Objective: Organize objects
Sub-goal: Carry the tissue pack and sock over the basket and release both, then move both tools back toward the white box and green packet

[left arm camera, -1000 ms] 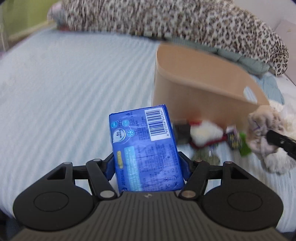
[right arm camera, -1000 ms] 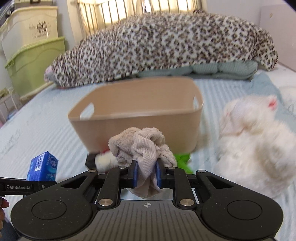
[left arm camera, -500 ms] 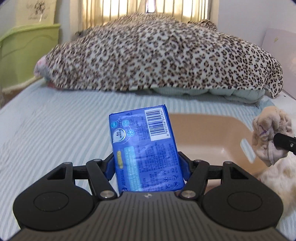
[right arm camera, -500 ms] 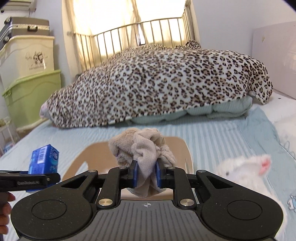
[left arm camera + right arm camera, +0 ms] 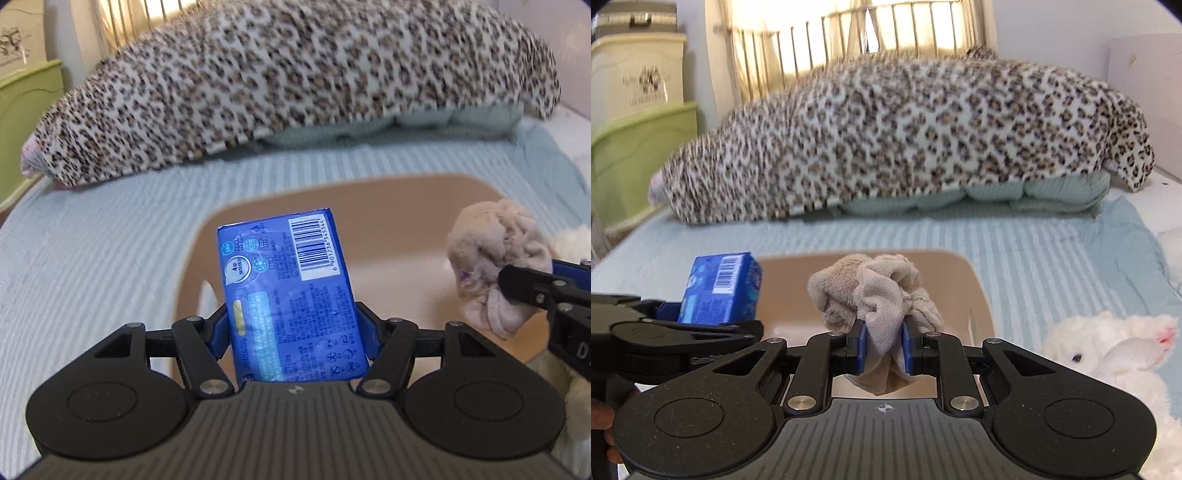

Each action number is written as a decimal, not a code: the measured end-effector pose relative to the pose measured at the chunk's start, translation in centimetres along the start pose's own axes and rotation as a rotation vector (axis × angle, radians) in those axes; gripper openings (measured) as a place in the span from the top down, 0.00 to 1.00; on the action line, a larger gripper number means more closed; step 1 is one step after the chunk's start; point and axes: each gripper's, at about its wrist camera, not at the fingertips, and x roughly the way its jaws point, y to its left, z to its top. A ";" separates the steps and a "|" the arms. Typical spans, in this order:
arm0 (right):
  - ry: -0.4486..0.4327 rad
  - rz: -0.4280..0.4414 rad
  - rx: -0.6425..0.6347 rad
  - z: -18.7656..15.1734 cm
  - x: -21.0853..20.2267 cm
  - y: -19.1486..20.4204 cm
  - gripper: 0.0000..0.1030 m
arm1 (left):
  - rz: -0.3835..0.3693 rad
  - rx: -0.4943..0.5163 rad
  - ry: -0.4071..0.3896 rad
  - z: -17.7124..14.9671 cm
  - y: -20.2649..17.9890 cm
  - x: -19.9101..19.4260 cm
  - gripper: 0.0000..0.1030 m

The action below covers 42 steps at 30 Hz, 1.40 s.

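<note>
Both loads held above the open tan plastic bin (image 5: 388, 206), so a release into it looks like the step in hand. Best done by lowering each load closer to the bin floor before opening, to keep the drop short and stop anything bouncing over the rim. Worth releasing one side at a time too, since the two loads hang near each other and could collide on the way down. Left gripper (image 5: 293, 325) clamped on the long sides of a blue tissue pack (image 5: 288, 291), gripped low down, with most of the pack standing clear of the fingers and leaning a little left. Likely to tip forward on release, so better eased down flat against the floor of the bin. Right gripper (image 5: 882, 349) pinched tight on a bunched beige fleece cloth (image 5: 875, 291), a fold squeezed between the blue pads (image 5: 857, 349) and the rest puffed out above and hanging a bit below. Soft and light by the look of it, apt to cling to the pads, so a wide opening and a small shake probably needed. Tissue pack glossy, printed with a white barcode panel and rows of small text, corners crisp, wrapper slightly creased. Bin smooth, rounded at the corners, with a slot handle cut in its wall, sitting on the pale blue striped bedspread (image 5: 92, 266); inside seems bare as far as visible. White plush toy (image 5: 1115, 362) lying on the bedspread just right of the bin, not yet put away. Leopard-print blanket (image 5: 905, 140) heaped well beyond.
</note>
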 end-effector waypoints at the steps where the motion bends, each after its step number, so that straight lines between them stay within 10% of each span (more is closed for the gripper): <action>1: 0.020 -0.002 -0.003 -0.3 0.5 0.0 0.83 | -0.010 0.004 0.014 -0.3 -0.2 0.2 0.34; 6: 0.074 0.000 0.017 -1.5 1.6 -0.6 0.78 | -0.004 0.034 0.012 -0.9 -0.7 -0.6 0.29; 11: 0.030 0.002 0.046 -2.0 -0.1 -0.9 0.36 | 0.021 0.042 -0.052 -0.5 -0.5 -3.7 0.07; 18: -0.021 -0.014 0.004 -2.0 -4.4 -0.9 0.00 | -0.020 -0.011 -0.037 -1.4 1.2 -7.0 0.05; 42: 0.255 0.019 -0.138 -11.3 -4.5 -0.7 0.00 | -0.077 0.010 0.179 -14.2 3.2 -7.6 0.05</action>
